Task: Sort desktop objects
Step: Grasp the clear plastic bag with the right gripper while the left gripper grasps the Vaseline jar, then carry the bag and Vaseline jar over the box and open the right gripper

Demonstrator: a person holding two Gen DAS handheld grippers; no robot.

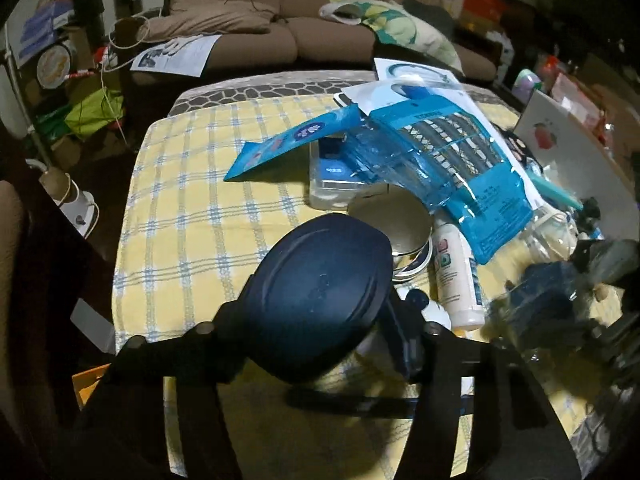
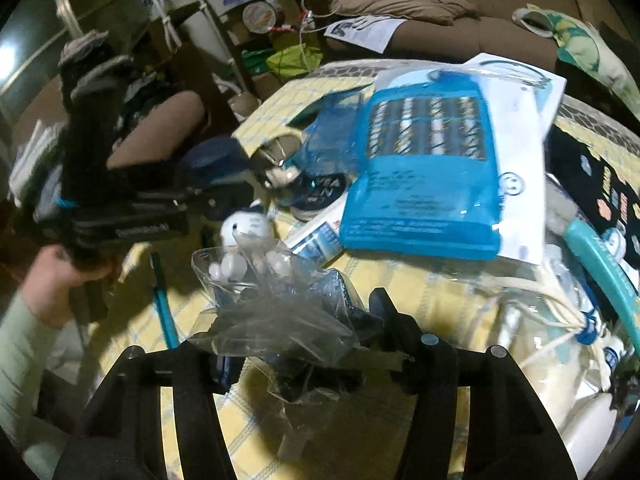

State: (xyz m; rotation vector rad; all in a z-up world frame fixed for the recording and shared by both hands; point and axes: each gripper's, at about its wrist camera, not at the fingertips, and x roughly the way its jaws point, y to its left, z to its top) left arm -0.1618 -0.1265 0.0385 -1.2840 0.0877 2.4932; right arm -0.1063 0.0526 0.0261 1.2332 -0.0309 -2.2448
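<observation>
Both grippers hold something: the left gripper (image 1: 316, 320) pinches a dark blue oval case (image 1: 320, 300), the right gripper (image 2: 296, 344) clamps a crumpled clear plastic bag (image 2: 276, 300). Beneath them lies a yellow checked cloth (image 1: 180, 232), cluttered just ahead with a blue packet (image 1: 448, 160). Beyond stands a brown sofa (image 1: 288, 12).

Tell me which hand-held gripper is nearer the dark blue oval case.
Left. The left hand-held gripper has its fingers closed on the dark blue oval case, above the checked cloth. The right hand-held gripper is off to the side, clamped on a crumpled clear plastic bag.
</observation>
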